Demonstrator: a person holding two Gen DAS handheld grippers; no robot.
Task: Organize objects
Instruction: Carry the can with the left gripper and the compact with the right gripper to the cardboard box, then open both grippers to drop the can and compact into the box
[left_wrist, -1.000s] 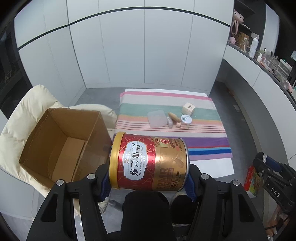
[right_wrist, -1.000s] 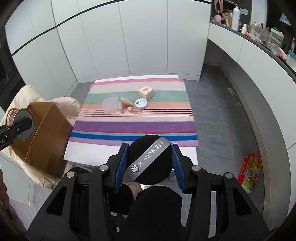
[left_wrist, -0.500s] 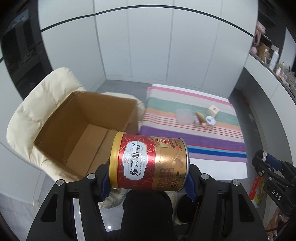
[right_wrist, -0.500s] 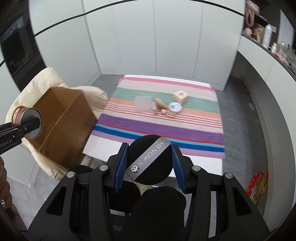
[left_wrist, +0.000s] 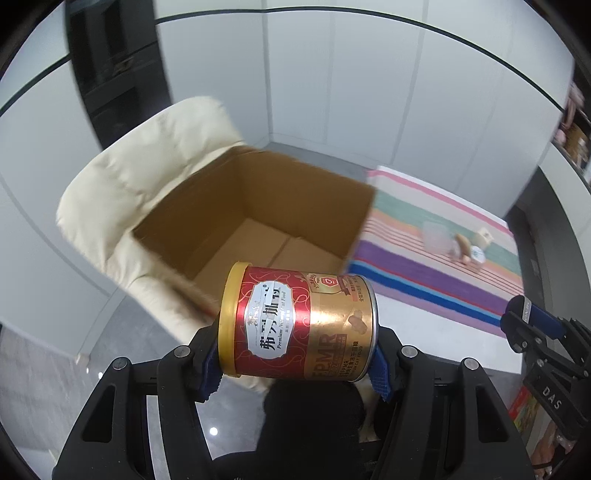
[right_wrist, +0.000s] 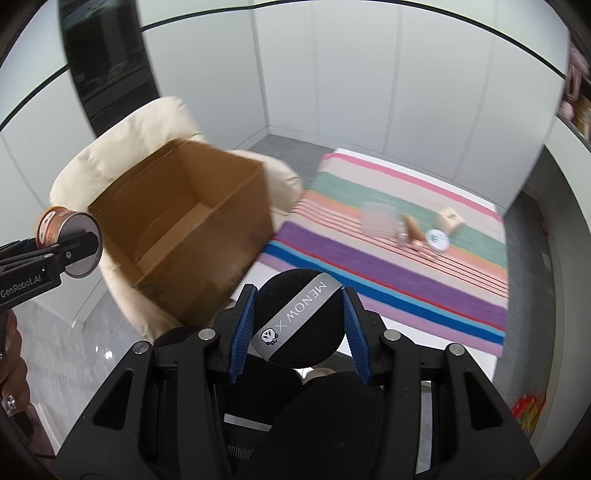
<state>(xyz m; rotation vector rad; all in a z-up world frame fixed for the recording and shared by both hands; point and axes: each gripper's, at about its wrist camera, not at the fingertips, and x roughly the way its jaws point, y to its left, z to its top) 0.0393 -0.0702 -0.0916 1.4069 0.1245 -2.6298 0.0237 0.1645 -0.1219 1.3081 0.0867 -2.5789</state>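
1. My left gripper (left_wrist: 297, 363) is pinching a glossy red-and-gold tin can (left_wrist: 297, 325) lying on its side, blue ribbed pads pressed against its two round ends.
2. From the right wrist view I see that can's grey metal end face clamped at the far left, beside the box.
3. My right gripper (right_wrist: 299, 332) squeezes a soft black round puff (right_wrist: 299, 319), its matte foam crossed by a shiny grey ribbon band with printed lettering.
4. The cardboard box (left_wrist: 255, 206) sits open-topped just beyond the can, plain brown corrugated walls and a flat flap floor, resting on a puffy cream quilted cushion (left_wrist: 147, 166).
5. To the right lies a flat striped woven cloth (right_wrist: 406, 236) in pink, green, purple and blue bands.
6. On it, blurred, I make out a clear plastic tub (right_wrist: 378, 221), a small pale cube (right_wrist: 448, 218) and a round white lid (right_wrist: 437, 238), close together.
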